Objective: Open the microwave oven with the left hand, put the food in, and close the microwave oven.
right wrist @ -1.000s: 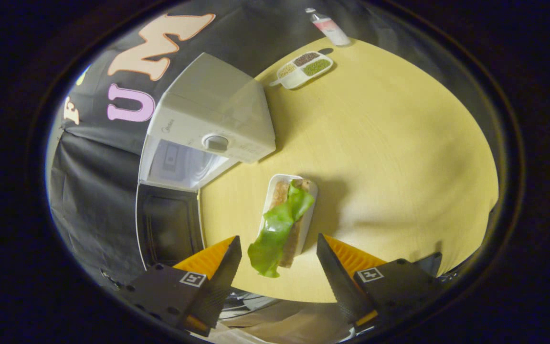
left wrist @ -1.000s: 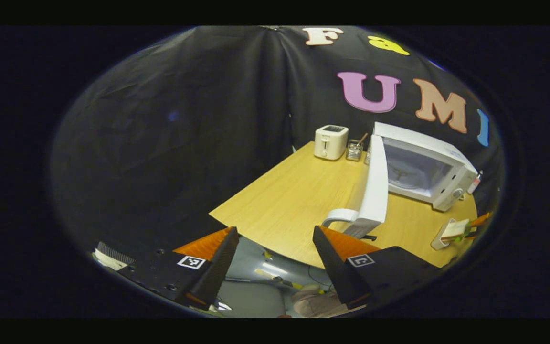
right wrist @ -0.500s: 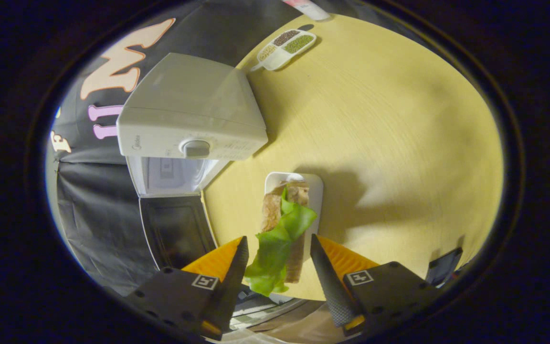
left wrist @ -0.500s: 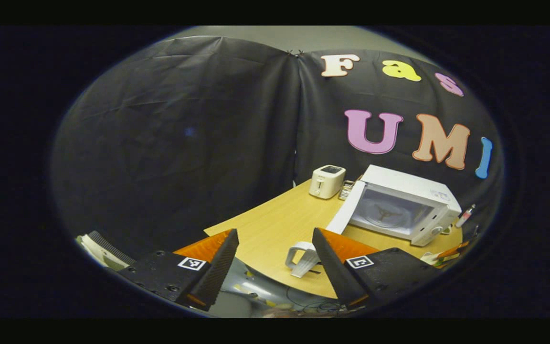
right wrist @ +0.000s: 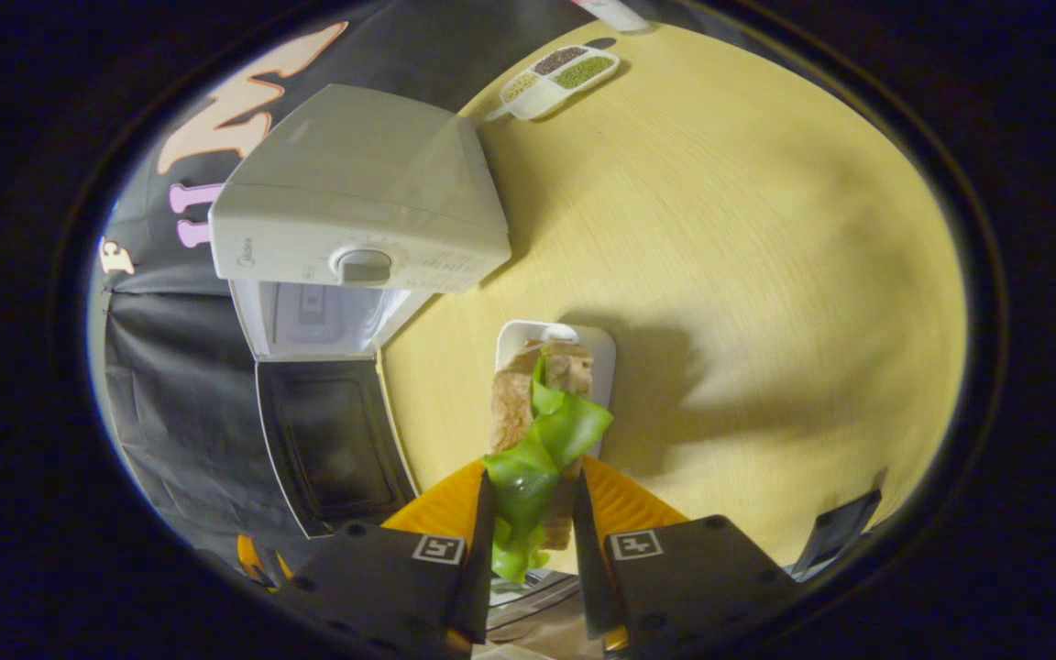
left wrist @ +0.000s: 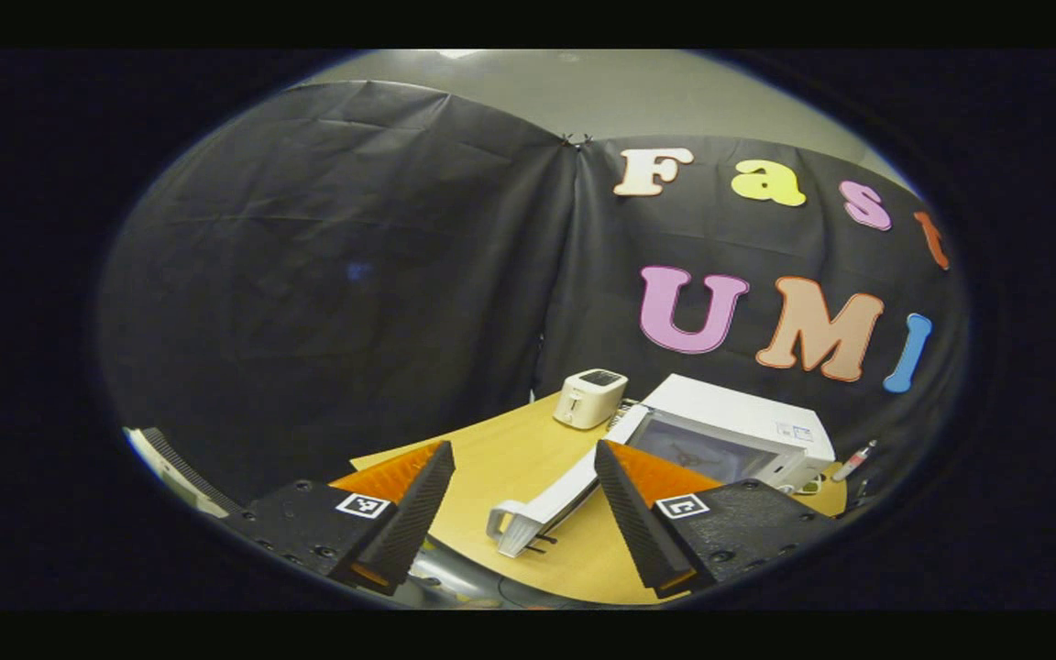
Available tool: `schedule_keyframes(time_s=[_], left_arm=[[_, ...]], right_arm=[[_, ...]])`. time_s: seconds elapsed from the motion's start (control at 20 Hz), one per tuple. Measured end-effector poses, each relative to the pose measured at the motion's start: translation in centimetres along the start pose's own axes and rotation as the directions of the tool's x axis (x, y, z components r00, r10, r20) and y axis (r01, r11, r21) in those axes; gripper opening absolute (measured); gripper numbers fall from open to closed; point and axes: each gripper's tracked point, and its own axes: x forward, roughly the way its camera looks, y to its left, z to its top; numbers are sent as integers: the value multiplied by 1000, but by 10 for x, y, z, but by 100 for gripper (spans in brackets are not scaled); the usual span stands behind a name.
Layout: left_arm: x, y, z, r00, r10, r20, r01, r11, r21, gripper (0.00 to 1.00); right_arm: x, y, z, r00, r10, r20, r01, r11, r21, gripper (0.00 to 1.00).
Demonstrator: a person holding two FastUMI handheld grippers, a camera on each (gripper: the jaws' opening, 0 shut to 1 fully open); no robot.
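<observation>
The white microwave (left wrist: 739, 431) stands on the wooden table (left wrist: 510, 458) with its door (left wrist: 551, 500) swung wide open. My left gripper (left wrist: 519, 522) hangs open and empty, back from the door's handle. In the right gripper view the microwave (right wrist: 354, 192) shows its lit cavity (right wrist: 313, 316) and dark-windowed door (right wrist: 331, 440). The food, a sandwich (right wrist: 514, 408) with green lettuce (right wrist: 565, 426), lies on a white plate (right wrist: 601, 353) in front of the microwave. My right gripper (right wrist: 528, 541) is shut on the plate's near end, with lettuce and bread between its fingers.
A white toaster (left wrist: 589, 397) stands at the table's far left corner behind the microwave. A divided tray of grains (right wrist: 555, 73) and a bottle (right wrist: 615, 11) sit at the far edge. Bare tabletop (right wrist: 766, 275) spreads to the right of the plate.
My left gripper has drawn back from the open door and tilted upward. My right gripper has moved onto the plate's near end and narrowed its fingers around the food.
</observation>
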Motion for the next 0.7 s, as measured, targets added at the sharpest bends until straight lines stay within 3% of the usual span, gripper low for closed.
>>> schedule_keyframes(time_s=[0.05, 0.1, 0.35, 0.45, 0.5, 0.7], left_arm=[[0, -4, 3, 1000, -4, 9, 4, 1000, 6, 90], [1, -8, 3, 1000, -6, 9, 6, 1000, 10, 89], [17, -18, 2, 1000, -20, -5, 20, 1000, -8, 90], [24, -25, 1, 999, -45, -13, 45, 999, 3, 90], [30, -28, 0, 998, -60, -15, 60, 998, 12, 85], [54, -32, 3, 992, -129, -13, 129, 991, 34, 89]], right_arm=[[0, 1, 0, 1000, 3, 5, -3, 1000, -5, 35], [-1, 1, -2, 1000, 11, 12, -11, 1000, -12, 43], [-26, 24, -7, 993, 96, 65, -92, 994, -60, 42], [-37, 35, -12, 989, 118, 84, -112, 991, -67, 42], [-43, 42, -16, 987, 129, 92, -123, 990, -68, 42], [-60, 76, -32, 974, 176, 145, -169, 984, -58, 42]])
